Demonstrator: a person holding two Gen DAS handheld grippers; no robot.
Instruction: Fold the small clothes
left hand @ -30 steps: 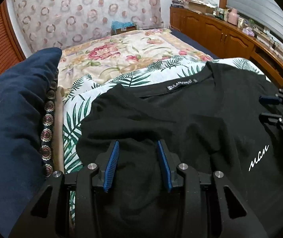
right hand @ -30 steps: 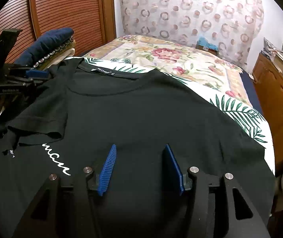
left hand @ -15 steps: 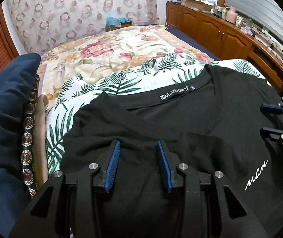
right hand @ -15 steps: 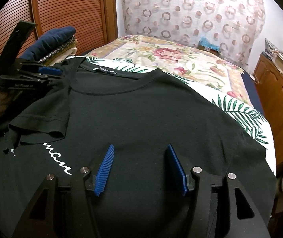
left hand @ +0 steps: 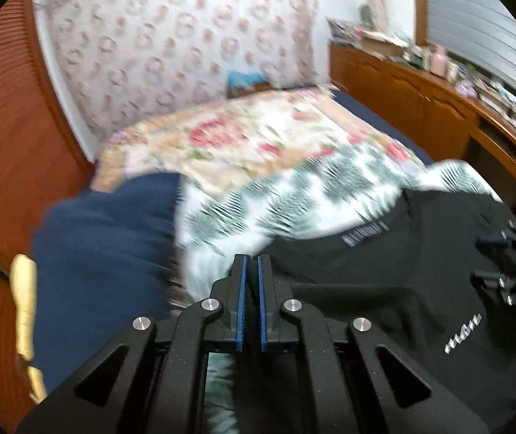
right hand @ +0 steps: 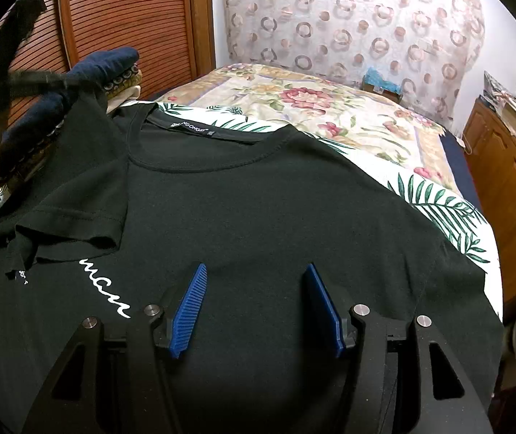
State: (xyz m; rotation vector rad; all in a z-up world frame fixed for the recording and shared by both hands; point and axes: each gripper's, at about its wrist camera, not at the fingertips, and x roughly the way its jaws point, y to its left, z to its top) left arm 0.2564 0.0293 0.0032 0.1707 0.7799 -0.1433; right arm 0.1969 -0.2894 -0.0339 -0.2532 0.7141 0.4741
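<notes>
One soft black T-shirt (right hand: pixel 258 217)

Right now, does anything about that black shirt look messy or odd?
Yes. The shirt mostly lies flat, but one sleeve is flipped inward across the chest and rumpled, its hem wavy beside the white lettering.

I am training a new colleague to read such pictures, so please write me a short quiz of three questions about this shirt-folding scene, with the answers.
1. True or false: the right gripper is clamped on the black T-shirt.
2. What lies directly under the T-shirt? A) a palm-leaf sheet B) bare wood C) a towel
3. Which gripper pinches the shirt's raised shoulder?

Key:
1. False. Its jaws stand open over the cloth.
2. A.
3. The left gripper, whose jaws have just been closing on the fabric.
</notes>
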